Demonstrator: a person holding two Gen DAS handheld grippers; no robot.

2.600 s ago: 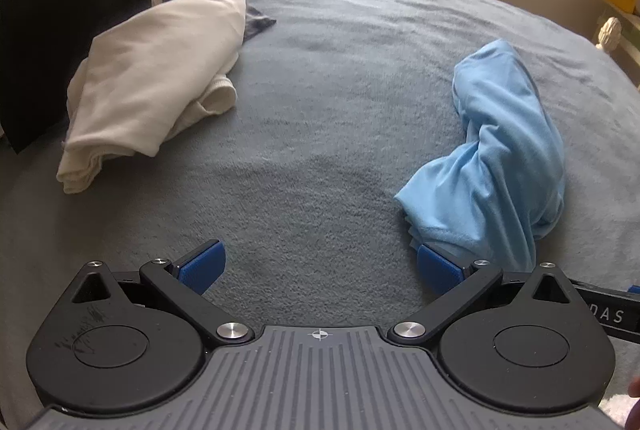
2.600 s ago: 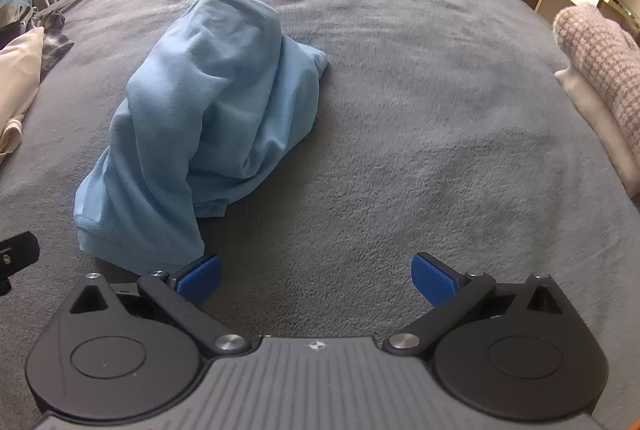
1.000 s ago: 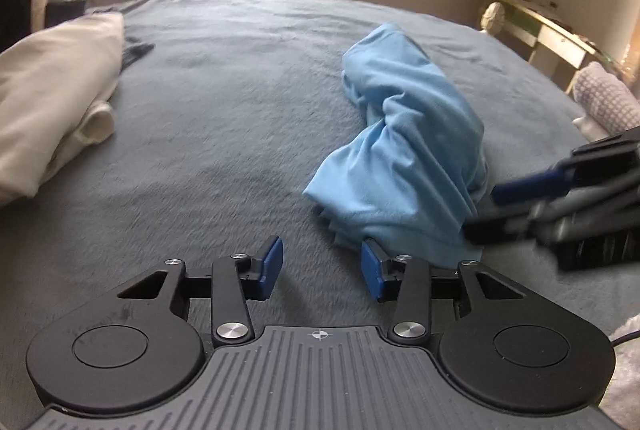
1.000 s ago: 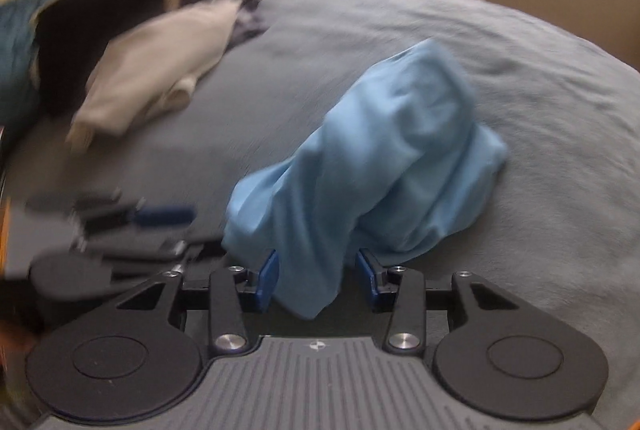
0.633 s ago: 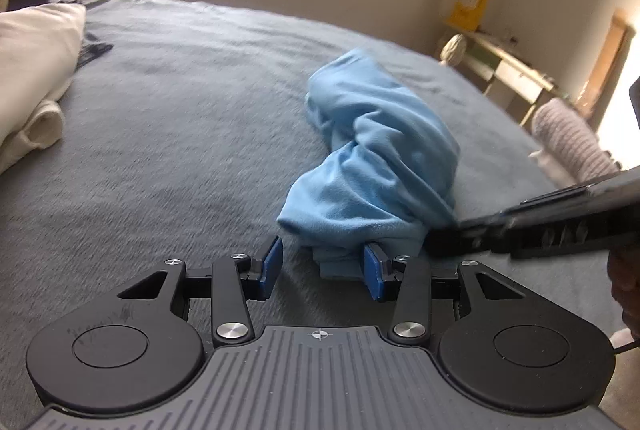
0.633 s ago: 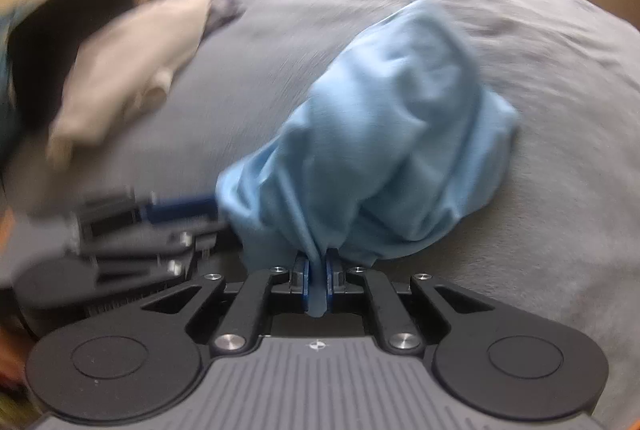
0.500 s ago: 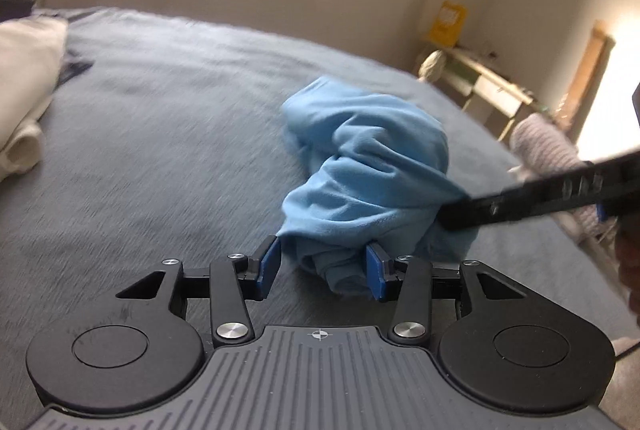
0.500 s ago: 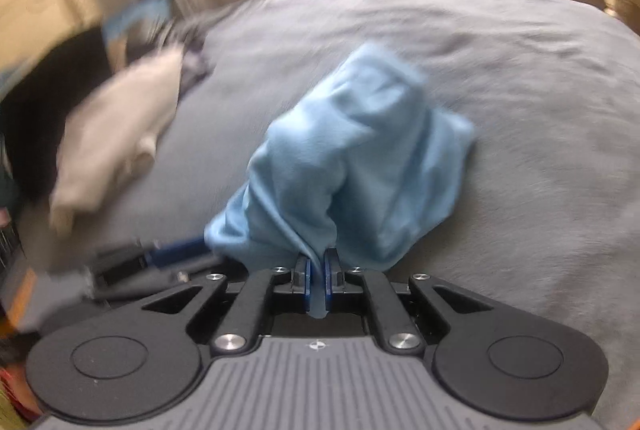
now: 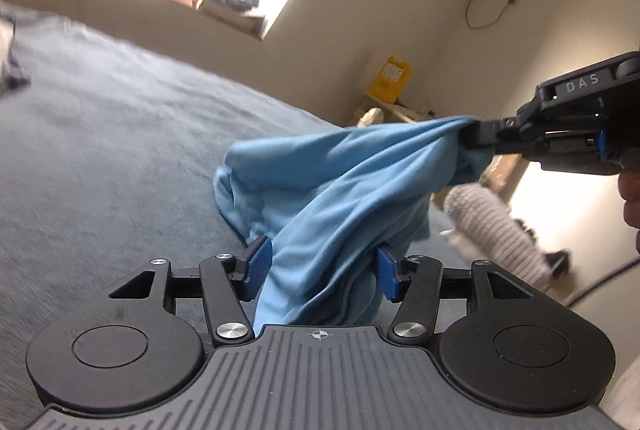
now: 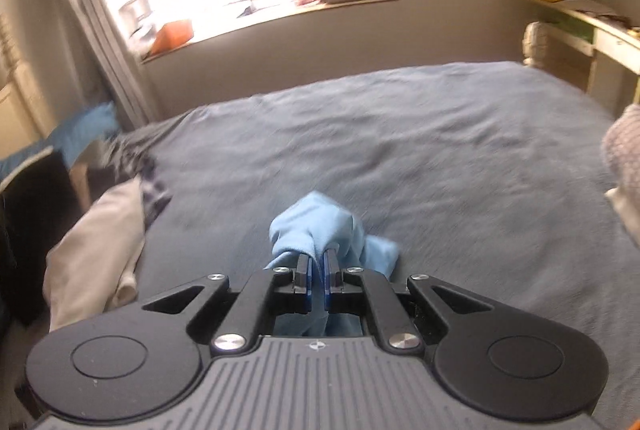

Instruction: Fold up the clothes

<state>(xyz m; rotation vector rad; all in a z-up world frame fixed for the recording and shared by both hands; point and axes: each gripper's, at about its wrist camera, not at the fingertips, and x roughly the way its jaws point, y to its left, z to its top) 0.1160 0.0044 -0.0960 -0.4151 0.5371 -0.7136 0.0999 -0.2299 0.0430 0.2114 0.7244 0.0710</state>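
Note:
A light blue garment [image 9: 340,182] is pulled up off the grey bed cover [image 9: 100,150] into a taut tent. My right gripper [image 9: 472,136] is shut on its top corner at the upper right, held well above the bed. In the right wrist view the blue garment [image 10: 316,218] hangs down from the closed right gripper [image 10: 317,270]. My left gripper [image 9: 322,266] is low at the garment's near edge. Its jaws are opening, and a loose bunch of fabric lies between the pads without being pinched.
A cream garment [image 10: 92,254] and a dark one lie at the bed's left side beside a black object [image 10: 28,222]. A grey knitted item [image 9: 492,226] rests at the right edge. A desk [image 10: 580,22] stands by the far right wall. A person's hand [image 9: 630,198] holds the right gripper.
The right gripper closed on the blue garment and rose, stretching the fabric up and to the right. The left gripper came in at the lower edge, tilted upward, and its jaws widened.

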